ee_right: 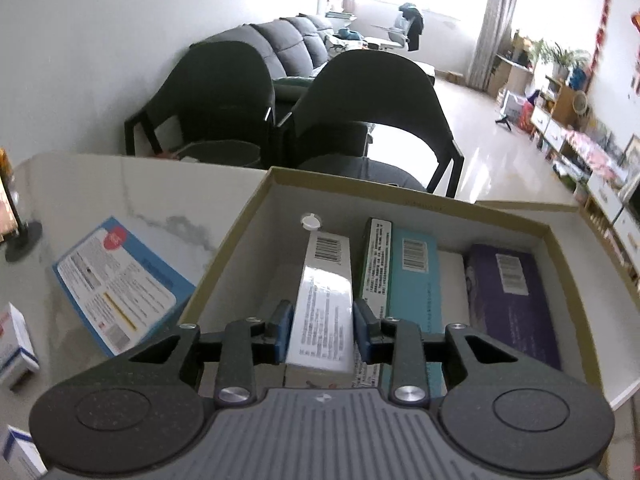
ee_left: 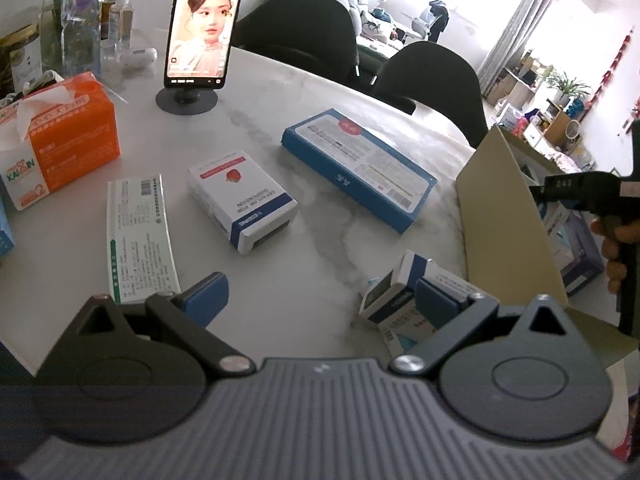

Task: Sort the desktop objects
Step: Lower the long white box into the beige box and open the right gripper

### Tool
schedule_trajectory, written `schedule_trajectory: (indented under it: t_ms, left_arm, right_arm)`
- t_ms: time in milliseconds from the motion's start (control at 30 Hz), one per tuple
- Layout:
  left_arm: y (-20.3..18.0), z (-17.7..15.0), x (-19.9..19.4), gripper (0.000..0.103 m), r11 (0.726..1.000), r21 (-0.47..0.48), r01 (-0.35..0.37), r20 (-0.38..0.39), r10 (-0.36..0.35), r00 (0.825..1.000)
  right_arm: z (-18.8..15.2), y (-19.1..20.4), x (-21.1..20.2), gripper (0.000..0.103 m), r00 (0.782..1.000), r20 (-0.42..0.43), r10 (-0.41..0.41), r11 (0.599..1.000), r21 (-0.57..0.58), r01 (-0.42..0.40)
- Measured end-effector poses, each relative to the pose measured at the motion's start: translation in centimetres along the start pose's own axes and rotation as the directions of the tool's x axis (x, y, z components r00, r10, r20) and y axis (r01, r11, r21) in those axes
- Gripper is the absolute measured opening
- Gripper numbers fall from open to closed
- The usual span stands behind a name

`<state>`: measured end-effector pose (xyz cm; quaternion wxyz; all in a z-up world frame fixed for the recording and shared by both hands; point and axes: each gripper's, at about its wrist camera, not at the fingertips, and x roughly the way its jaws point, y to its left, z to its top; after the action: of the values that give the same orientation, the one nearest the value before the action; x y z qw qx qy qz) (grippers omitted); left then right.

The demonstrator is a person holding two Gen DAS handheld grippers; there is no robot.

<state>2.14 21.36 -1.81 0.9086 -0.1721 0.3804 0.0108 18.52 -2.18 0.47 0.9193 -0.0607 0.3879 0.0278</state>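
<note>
My right gripper (ee_right: 322, 320) reaches down into the open cardboard box (ee_right: 240, 240), its blue pads against both long sides of a white carton (ee_right: 324, 296) standing on edge there. Beside the carton lie green (ee_right: 376, 264), teal (ee_right: 416, 280) and purple (ee_right: 512, 296) boxes. My left gripper (ee_left: 320, 292) hovers open over the marble table (ee_left: 312, 248) with nothing between its fingers. A small white-and-blue box (ee_left: 396, 292) lies by its right finger and a green-and-white carton (ee_left: 138, 240) by its left. Farther off sit a strawberry-marked white box (ee_left: 240, 200) and a flat blue box (ee_left: 360, 164).
An orange tissue pack (ee_left: 60, 136), a phone on a round stand (ee_left: 200, 28) and bottles (ee_left: 84, 16) occupy the table's far left. Two dark chairs (ee_right: 360, 112) stand behind the table. A hand (ee_left: 616, 248) holding the other gripper shows at the right, over the cardboard box (ee_left: 496, 208).
</note>
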Motion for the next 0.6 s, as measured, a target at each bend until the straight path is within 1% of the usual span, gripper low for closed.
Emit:
schedule_trajectory:
  t_ms: [167, 233, 367, 467, 600]
  left_arm:
    - [-0.2, 0.0, 0.2, 0.101, 1.0, 0.005, 0.001, -0.006, -0.001, 1.0]
    - [-0.3, 0.1, 0.3, 0.101, 1.0, 0.007, 0.001, -0.006, -0.001, 1.0]
    - [-0.4, 0.2, 0.3, 0.101, 1.0, 0.013, 0.003, -0.005, -0.003, 1.0]
    - [-0.6, 0.2, 0.4, 0.101, 1.0, 0.016, 0.003, -0.006, -0.003, 1.0]
    - [-0.8, 0.3, 0.6, 0.101, 1.0, 0.02, 0.006, -0.009, -0.005, 1.0]
  right_arm:
    - [-0.4, 0.4, 0.1, 0.046, 1.0, 0.009, -0.027, 0.997, -0.078, 0.027]
    - [-0.7, 0.6, 0.1, 0.048, 0.999, 0.019, -0.037, 0.994, -0.105, 0.039]
    - [-0.9, 1.1, -0.3, 0.048, 0.998, 0.049, -0.051, 0.986, -0.157, 0.058]
    - [-0.6, 0.8, -1.0, 0.05, 0.997, 0.076, -0.03, 0.985, -0.169, 0.042]
    - [0.4, -0.8, -2.0, 0.051, 0.996, 0.084, 0.034, 0.994, -0.109, -0.025]
